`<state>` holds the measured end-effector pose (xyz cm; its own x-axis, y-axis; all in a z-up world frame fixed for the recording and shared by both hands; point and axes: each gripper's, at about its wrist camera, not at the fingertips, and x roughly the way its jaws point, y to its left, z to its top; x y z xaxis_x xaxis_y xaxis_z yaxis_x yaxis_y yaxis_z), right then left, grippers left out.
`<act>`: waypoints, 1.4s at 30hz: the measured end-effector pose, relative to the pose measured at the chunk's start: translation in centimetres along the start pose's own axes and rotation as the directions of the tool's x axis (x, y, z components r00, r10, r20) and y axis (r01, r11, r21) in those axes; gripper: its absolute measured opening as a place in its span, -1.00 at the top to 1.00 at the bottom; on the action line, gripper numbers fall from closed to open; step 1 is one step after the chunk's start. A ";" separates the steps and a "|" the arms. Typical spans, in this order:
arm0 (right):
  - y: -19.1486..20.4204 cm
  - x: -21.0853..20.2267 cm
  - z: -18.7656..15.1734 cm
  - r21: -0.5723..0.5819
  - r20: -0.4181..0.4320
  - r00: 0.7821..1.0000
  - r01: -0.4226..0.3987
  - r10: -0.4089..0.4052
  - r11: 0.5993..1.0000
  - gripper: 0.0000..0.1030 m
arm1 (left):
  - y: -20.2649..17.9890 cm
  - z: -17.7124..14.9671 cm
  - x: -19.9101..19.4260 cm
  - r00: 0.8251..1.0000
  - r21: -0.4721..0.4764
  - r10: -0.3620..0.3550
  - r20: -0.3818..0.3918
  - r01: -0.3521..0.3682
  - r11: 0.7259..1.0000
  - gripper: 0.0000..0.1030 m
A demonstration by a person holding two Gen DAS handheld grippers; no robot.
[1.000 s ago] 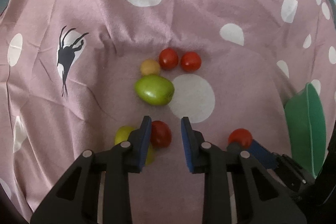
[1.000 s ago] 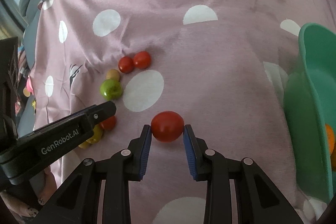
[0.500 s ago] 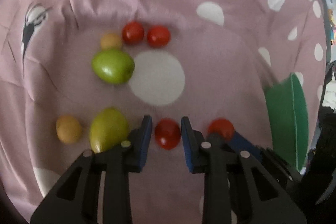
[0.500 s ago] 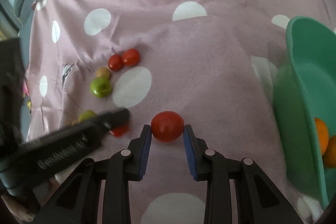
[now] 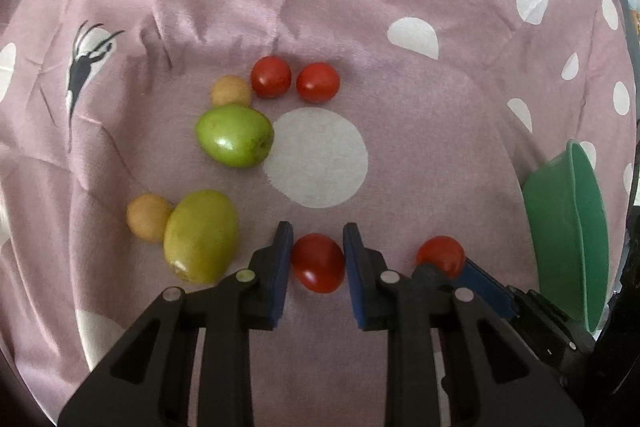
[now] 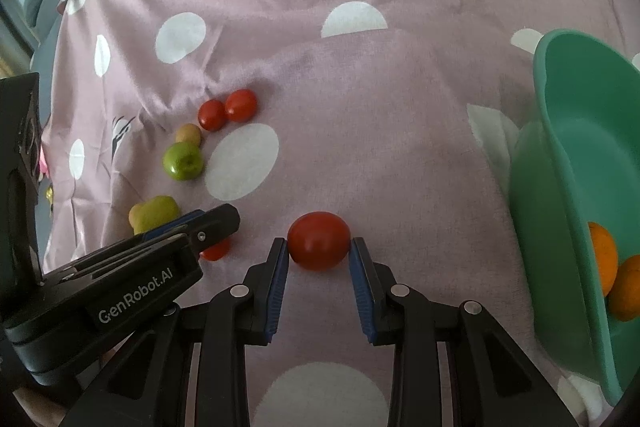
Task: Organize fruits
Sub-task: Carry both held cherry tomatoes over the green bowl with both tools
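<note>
At the bottom centre of the right wrist view, the right gripper (image 6: 319,253) pinches a round red tomato (image 6: 319,240) between its blue pads. The left gripper (image 5: 317,259) brackets a smaller red tomato (image 5: 318,262), narrow; contact unclear. The green plastic bowl (image 6: 568,131) lies at right, nearer the right gripper.

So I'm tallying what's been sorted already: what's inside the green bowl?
In the right wrist view, the green bowl holds two orange fruits low against its near side. The bowl's rim and the picture's edge cut off the rest of the inside, so more may lie there unseen.
</note>
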<state>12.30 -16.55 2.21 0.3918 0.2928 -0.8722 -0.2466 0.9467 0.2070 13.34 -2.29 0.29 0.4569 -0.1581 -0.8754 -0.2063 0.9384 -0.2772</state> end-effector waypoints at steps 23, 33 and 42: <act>-0.5 -3.7 -1.0 0.031 0.153 0.988 -0.019 0.014 0.999 0.36 | 0.1 -1.1 -6.7 0.983 -0.029 -0.011 0.185 0.016 0.999 0.51; -1.4 -5.4 -1.0 0.066 0.210 0.978 -0.020 0.005 0.998 0.36 | -0.5 -1.4 -8.9 0.971 -0.016 -0.029 0.238 0.034 0.999 0.51; -2.3 -6.9 -1.1 0.085 0.265 0.964 -0.032 0.008 0.996 0.35 | -1.5 -1.5 -10.0 0.963 0.003 -0.054 0.265 0.055 0.998 0.51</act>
<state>9.21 -20.87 7.24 0.6105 0.3254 -0.7221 -0.1827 0.9450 0.2713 7.77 -2.54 8.81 0.6803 -0.1213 -0.7229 -0.1781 0.9293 -0.3236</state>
